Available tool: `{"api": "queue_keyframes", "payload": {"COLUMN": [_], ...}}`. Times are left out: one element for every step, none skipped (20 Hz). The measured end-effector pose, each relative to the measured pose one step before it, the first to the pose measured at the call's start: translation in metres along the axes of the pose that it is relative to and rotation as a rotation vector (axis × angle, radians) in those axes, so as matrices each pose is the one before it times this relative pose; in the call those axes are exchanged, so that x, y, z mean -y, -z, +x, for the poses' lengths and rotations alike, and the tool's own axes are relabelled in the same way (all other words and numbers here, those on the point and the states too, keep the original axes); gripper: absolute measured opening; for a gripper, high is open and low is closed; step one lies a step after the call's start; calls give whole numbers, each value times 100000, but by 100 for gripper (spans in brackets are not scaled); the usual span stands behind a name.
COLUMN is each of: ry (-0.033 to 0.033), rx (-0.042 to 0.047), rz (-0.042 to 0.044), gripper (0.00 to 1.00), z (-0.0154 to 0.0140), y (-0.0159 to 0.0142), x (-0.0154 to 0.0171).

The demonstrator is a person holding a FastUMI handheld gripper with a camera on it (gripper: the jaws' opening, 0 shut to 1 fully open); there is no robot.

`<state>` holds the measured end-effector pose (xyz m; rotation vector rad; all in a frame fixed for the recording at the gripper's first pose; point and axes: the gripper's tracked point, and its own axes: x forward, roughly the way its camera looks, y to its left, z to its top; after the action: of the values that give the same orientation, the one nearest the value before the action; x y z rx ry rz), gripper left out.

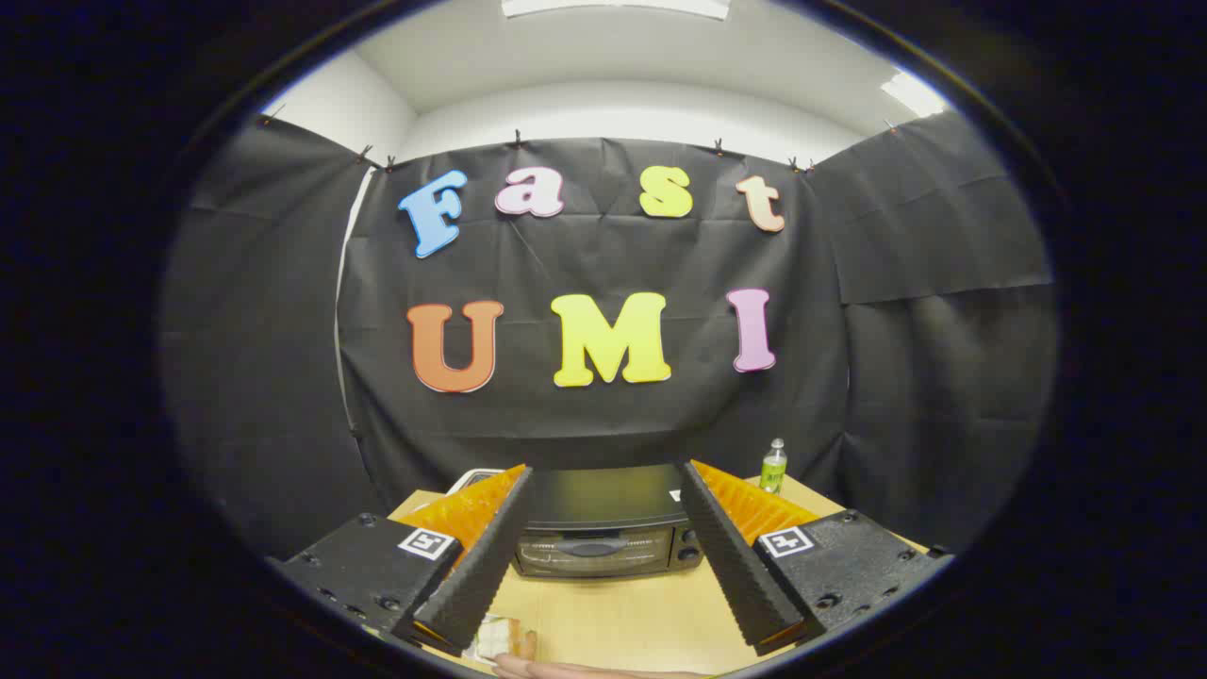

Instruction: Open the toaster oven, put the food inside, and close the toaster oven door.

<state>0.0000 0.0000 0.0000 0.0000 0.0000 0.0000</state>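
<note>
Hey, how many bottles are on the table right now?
1. A green bottle stands on the wooden table, beyond the open gripper and past its right finger, beside the closed toaster oven. Others may be hidden behind the fingers.

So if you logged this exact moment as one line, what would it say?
claw: open, holding nothing | toaster oven: door closed, ahead between fingers | food: on table by near finger | bottle: upright beside oven

Bright, even light from ceiling panels overhead, a second panel blown out. Strong fisheye bending toward the rim, wall seams curve. Centre sharp; tongs slightly soft up close. Weak shadows on the table, faint sheen on the toaster oven.
</note>
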Motion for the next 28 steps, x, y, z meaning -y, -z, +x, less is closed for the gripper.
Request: {"api": "queue_keyframes", "payload": {"ry": [150,215,269,562,671,382,147,-116,-202,-908,-1848,-1418,-736,-292,-60,62,107,171,-312,-1657,-2496,-923,341,512,1211,138,484,953], "rx": [-81,228,379,477,865,642,157,-471,-107,-1,182,35,111,526,312,-141,-465,-933,-624,-570,215,146,25,54,-63,-364,-91,-208], "rz": [64,634,186,-274,-558,-542,-222,136,190,470,802,445,-101,-380,-583,-495,-67,2,87,464,1614,1315,768,126,-831,-1088,-1536,-933], "gripper": [100,100,100,100,100,100,100,100,100,100,100,100,100,100,100,100,100,100,100,100,100,100,100,100,100,100,100,100], "z": [183,111,155,107,169,91,194,117,-48,-51,-25,44,42,54,190,271,283,477,490,635,780,859,959,985,1098,1099,1140,1250], "y": [249,37,-11,-90,-35,-90,160,178,85,13,13,38,181,-62,198,260,405,375,457,311,220,175,505,263,487,562,808,998], "x": [-40,-8,42,128,186,74,-60,-31,11,-141,-395,-280,13,-50,-4,0,-25,10,17,-359,-647,-54,483,290,210,24,118,311]}}
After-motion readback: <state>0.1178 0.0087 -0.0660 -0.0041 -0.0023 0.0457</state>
